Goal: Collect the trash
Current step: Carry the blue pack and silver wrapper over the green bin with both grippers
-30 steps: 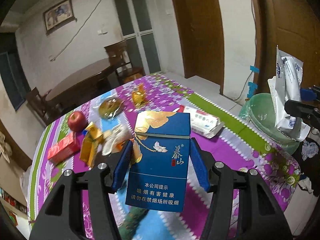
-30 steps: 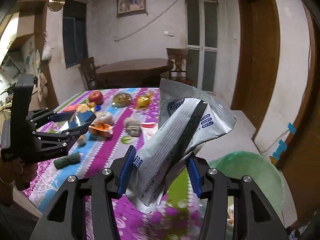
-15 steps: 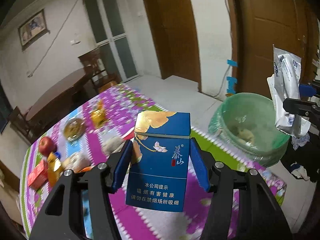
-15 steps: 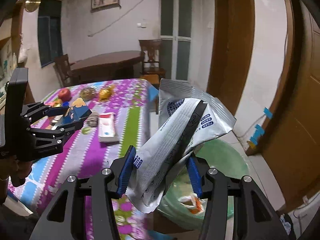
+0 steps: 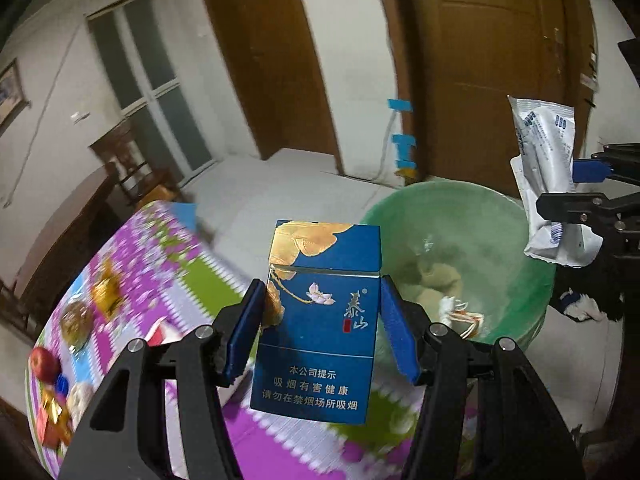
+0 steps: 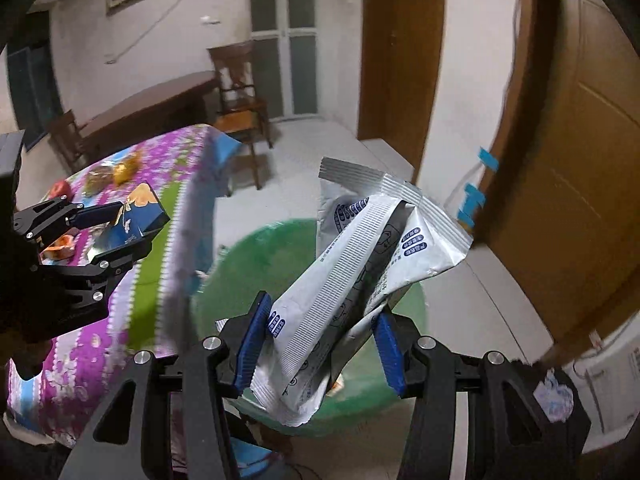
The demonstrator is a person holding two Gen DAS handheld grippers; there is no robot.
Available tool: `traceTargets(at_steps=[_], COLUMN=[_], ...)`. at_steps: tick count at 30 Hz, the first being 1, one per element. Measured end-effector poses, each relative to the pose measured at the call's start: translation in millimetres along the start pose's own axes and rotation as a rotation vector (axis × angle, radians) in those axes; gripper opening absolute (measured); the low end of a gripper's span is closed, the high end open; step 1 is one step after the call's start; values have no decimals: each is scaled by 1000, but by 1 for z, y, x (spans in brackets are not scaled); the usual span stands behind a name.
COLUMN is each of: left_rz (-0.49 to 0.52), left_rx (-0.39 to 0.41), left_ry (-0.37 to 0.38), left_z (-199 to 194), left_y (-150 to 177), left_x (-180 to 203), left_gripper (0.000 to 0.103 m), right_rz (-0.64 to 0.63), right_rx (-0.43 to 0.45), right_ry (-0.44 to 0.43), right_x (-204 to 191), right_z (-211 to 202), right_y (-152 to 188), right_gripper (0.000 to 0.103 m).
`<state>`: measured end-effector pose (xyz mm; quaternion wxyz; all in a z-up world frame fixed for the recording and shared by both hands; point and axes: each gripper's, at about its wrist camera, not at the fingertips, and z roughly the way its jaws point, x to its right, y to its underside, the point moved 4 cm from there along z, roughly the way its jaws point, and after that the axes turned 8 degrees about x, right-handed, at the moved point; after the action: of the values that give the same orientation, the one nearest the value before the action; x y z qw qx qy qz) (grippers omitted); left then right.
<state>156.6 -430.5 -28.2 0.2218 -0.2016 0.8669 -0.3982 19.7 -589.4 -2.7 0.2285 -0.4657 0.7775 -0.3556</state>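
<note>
Left hand-held gripper is clamped on an upright blue cigarette pack with gold leaf print, held above the edge of the worktop with the purple-green floral cloth, just beside the round green-lined trash bin on the floor. Right hand-held gripper is closed on a crumpled silver-white foil wrapper, tilted and held over the same bin, which already has scraps inside. An apple, wrapped snacks and other items lie on the cloth, blurred.
</note>
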Motion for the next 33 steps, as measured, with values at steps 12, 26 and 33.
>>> traceTargets(at_steps=[12, 26, 33], left_rz=[75, 131, 138], left_rx=[-70, -110, -116], left_ry=[145, 229, 230], left_z=[47, 65, 68], left_y=[-11, -12, -11], left_x=[39, 61, 62], left_gripper=[55, 55, 55], right_rz=[31, 26, 7], right_rx=[-116, -209, -236], right_ry=[39, -5, -25], right_x=[28, 24, 15], right_z=[32, 55, 62], right_y=[9, 4, 6], right_gripper=[52, 53, 53])
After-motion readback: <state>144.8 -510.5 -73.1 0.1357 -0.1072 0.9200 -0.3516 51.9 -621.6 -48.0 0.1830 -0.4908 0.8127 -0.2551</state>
